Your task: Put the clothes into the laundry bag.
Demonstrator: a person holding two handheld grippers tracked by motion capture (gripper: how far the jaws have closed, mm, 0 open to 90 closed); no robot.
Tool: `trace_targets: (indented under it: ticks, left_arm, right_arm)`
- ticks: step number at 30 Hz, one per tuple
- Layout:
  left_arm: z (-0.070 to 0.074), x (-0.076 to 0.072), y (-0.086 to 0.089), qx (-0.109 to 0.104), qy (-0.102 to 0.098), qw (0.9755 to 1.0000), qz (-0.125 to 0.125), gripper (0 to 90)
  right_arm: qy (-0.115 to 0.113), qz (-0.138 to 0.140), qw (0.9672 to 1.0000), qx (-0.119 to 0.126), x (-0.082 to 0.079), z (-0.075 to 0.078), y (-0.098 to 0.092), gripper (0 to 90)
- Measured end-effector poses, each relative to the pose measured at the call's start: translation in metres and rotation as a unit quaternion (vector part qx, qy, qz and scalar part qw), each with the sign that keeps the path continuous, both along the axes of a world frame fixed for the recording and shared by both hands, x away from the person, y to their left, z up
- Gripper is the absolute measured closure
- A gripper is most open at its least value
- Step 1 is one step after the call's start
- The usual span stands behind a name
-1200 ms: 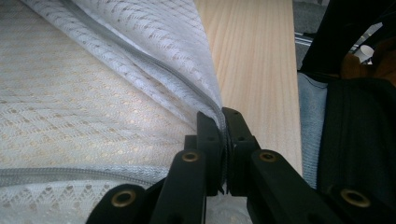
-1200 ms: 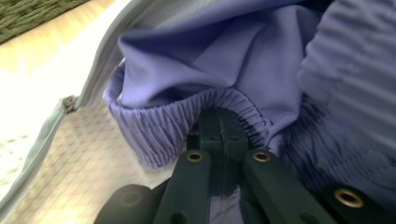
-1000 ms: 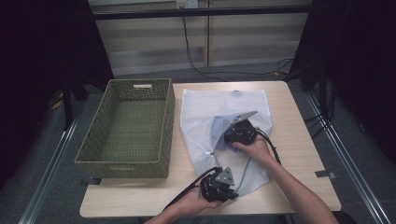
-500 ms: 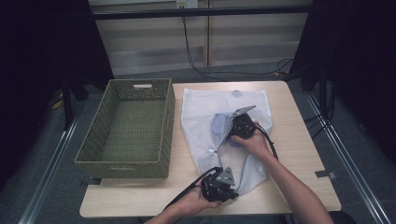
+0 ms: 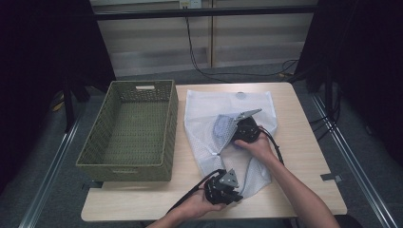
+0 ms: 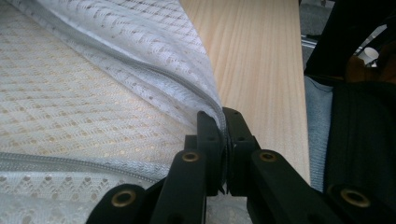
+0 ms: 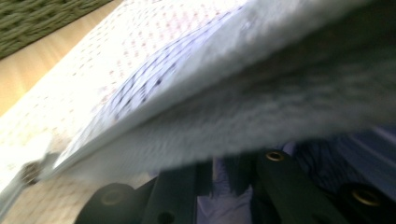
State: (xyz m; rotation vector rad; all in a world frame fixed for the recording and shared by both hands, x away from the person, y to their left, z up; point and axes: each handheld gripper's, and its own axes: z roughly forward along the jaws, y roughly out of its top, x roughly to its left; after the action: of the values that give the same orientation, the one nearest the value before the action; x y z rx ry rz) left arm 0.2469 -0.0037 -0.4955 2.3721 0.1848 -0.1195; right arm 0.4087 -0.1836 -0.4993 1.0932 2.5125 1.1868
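A white mesh laundry bag (image 5: 204, 109) lies flat on the table (image 5: 309, 142). My left gripper (image 5: 236, 191) is at its near end, shut on the bag's zippered edge (image 6: 205, 100), which is pinched between the jaw tips (image 6: 224, 122). My right gripper (image 5: 234, 133) reaches into the bag's opening at mid-table, where a blue-grey checked cloth (image 5: 222, 126) sits under the raised mesh layer (image 7: 261, 107). Its jaws (image 7: 223, 170) have just been opening. They stand slightly apart with the checked cloth (image 7: 224, 186) between them, and the mesh hides their tips.
An empty olive woven basket (image 5: 95, 145) stands left of the bag, nearly touching it. Bare tabletop lies right of the bag and along the front edge. Cables trail from both grippers, and a dark curtain and metal rails surround the table.
The right gripper has tilted slightly at the bag's opening, and the checked cloth has shifted a little to the left under the mesh. The left gripper has not moved.
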Motion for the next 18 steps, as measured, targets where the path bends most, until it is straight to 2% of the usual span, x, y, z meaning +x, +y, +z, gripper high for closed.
trace_targets:
  ticks: [1,2,3,4,5,7,12,15,16,17,18]
  left_arm:
    - [-0.002,0.0,0.0,-0.015,0.008,0.9999,0.001,87.2]
    - [0.001,0.0,0.0,0.008,-0.002,1.0,0.003,87.2]
    - [-0.002,0.0,0.0,-0.011,0.006,0.9999,0.0,87.2]
    - [0.0,0.001,0.0,-0.002,0.003,1.0,0.002,87.2]
    - [-0.002,0.001,0.0,-0.017,0.012,0.9998,0.001,87.1]
    - [-0.002,0.001,0.0,-0.018,0.016,0.9997,0.003,87.1]
    - [-0.002,0.001,0.0,-0.018,0.014,0.9997,0.003,86.9]
    - [-0.001,0.001,0.0,-0.006,0.013,0.9999,-0.003,86.7]
    - [-0.001,0.001,-0.001,-0.01,0.012,0.9999,-0.001,86.6]
    - [0.001,0.001,-0.001,0.003,0.008,0.9999,-0.005,86.4]
    - [0.001,0.001,-0.001,0.004,0.007,1.0,-0.005,86.3]
  right_arm:
    - [0.0,0.003,1.0,0.0,-0.002,0.001,-0.002,79.9]
    - [0.0,0.005,1.0,0.005,-0.004,0.003,-0.004,77.6]
    - [0.003,0.009,0.9999,0.013,-0.006,0.005,-0.005,75.5]
    - [0.002,0.011,0.9998,0.016,-0.008,0.006,-0.007,73.8]
    - [0.0,0.017,0.9996,0.024,-0.011,0.009,-0.008,71.0]
    - [-0.005,0.023,0.9989,0.04,-0.017,0.014,-0.012,66.3]
    - [-0.008,0.031,0.9981,0.053,-0.03,0.02,-0.023,63.0]
    - [-0.008,0.034,0.9972,0.066,-0.033,0.024,-0.032,58.6]
    - [-0.008,0.034,0.9969,0.07,-0.034,0.025,-0.033,57.9]
    - [-0.01,0.034,0.9965,0.075,-0.036,0.029,-0.036,56.9]
    - [-0.015,0.036,0.9959,0.081,-0.037,0.032,-0.038,56.1]
